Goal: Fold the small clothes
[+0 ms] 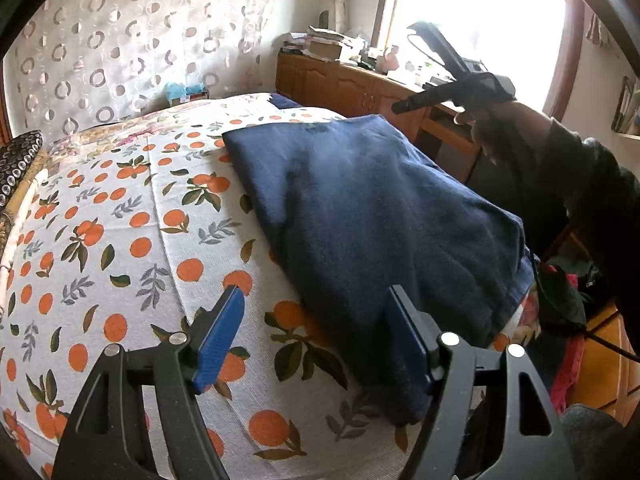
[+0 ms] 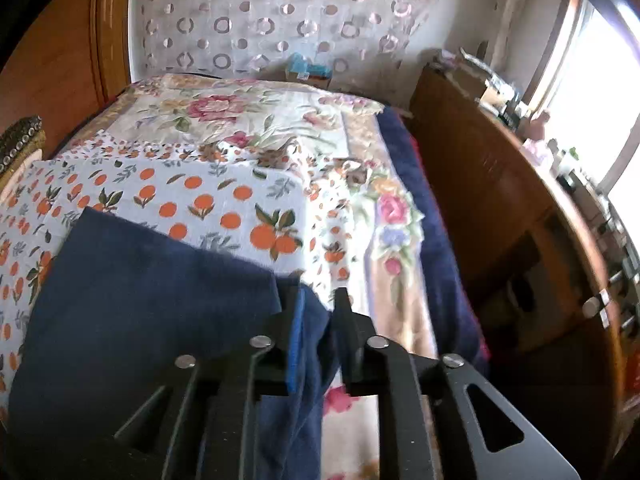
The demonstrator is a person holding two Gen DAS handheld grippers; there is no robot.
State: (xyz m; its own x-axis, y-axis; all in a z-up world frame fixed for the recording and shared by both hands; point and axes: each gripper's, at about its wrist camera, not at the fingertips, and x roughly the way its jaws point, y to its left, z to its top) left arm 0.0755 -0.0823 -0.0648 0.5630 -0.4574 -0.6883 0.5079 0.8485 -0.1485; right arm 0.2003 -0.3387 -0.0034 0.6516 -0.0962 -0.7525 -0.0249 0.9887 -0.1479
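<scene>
Two wrist views: left one shows the left gripper (image 1: 316, 332) with blue pads spread wide, nothing pinched, its 3 o'clock pad at the near edge of the folded navy garment (image 1: 372, 208) lying on the orange-print sheet (image 1: 120, 240), plus a sleeved hand (image 1: 500, 128) at 2 o'clock holding the other tool over the garment's far corner. Right view alone shows the right gripper (image 2: 318, 308) with jaws partly apart, a fold of navy cloth between them, grip unclear through blur, and a floral blanket (image 2: 240, 120) at 12 o'clock. No readable writing anywhere.
</scene>
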